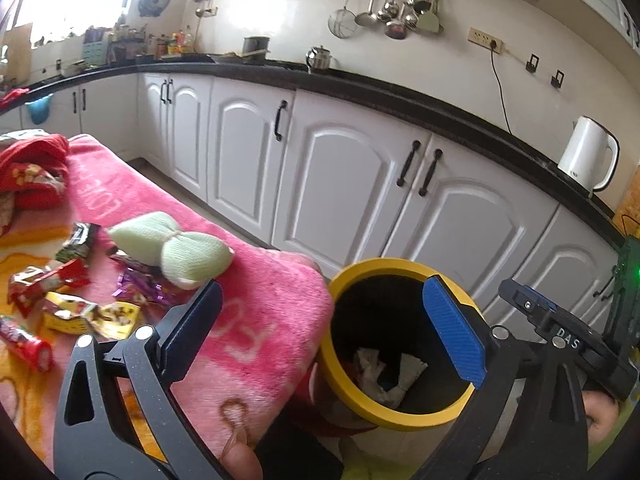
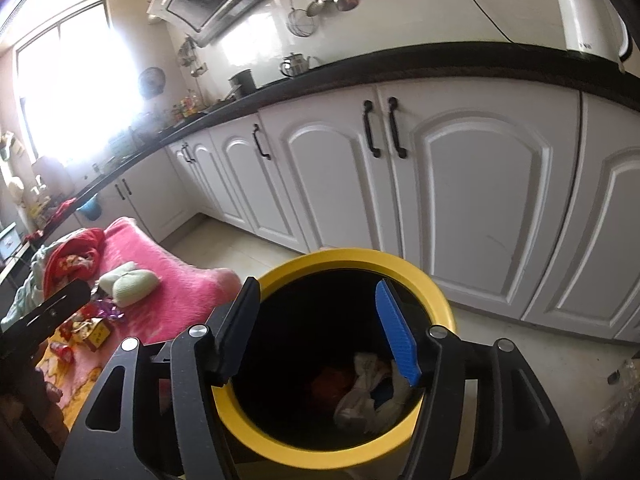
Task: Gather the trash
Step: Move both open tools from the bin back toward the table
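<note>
— Both tongs sit closest: what are they doing?
— Left tongs (image 1: 324,332) are spread wide with nothing between the pads, one finger over the pink blanket (image 1: 256,312), the blue pad over the bin. Right tongs (image 2: 320,332) are also wide apart and hold nothing, poised above the mouth of the yellow-rimmed trash bin (image 2: 240,420).
— Any writing?
— "DAS" shows on the right tongs' body in the left view; pale letters woven into the blanket are not legible.
— Where is the trash?
— Crumpled white paper (image 2: 360,396) and something red lie inside the bin, which stands just off the table's right edge. Roughly six wrappers (image 1: 76,300) lie scattered on the blanket near the left side: red, yellow, purple foil, dark green.
— Anything else?
— One pale green knitted bundle (image 1: 176,252), one heap of red cloth (image 1: 36,172), one white electric kettle (image 1: 588,156).
</note>
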Action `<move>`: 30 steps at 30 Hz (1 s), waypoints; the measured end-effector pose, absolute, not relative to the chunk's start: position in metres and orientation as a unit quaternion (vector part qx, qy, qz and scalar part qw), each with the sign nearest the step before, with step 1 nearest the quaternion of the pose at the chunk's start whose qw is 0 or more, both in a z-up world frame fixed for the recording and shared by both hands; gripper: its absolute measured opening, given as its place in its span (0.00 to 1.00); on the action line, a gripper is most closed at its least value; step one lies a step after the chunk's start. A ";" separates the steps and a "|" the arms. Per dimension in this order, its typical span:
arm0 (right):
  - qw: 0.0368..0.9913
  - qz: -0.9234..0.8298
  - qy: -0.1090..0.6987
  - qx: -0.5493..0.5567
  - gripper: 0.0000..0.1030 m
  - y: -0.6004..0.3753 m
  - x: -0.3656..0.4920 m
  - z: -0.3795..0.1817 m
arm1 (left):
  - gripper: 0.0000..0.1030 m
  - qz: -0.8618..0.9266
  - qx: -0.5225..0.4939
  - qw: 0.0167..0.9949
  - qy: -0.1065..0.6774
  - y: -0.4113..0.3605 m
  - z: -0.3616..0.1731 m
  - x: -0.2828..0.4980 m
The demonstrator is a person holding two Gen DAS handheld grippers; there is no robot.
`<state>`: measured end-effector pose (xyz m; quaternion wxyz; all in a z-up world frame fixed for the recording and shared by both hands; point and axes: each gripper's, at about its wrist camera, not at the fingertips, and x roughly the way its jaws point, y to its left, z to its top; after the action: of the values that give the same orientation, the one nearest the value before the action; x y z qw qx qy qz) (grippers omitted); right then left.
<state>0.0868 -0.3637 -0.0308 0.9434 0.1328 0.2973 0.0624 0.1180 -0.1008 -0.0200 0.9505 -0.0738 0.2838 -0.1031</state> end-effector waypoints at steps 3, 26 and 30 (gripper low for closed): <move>0.945 0.076 0.293 0.127 0.58 -0.354 0.084 -0.026 | 0.89 -0.096 -0.074 0.954 0.275 -0.093 -0.015 0.113; 0.944 0.143 0.292 0.060 0.60 -0.273 0.064 0.002 | 0.89 -0.039 -0.120 0.964 0.235 -0.013 0.006 0.088; 0.943 0.154 0.289 0.050 0.60 -0.261 0.061 0.005 | 0.89 -0.036 -0.131 0.963 0.232 -0.001 0.008 0.086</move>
<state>0.0611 -0.2607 0.0054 0.9435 0.0499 0.2889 0.1544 0.0861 -0.0013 0.0083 0.9633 -0.1305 0.2317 -0.0364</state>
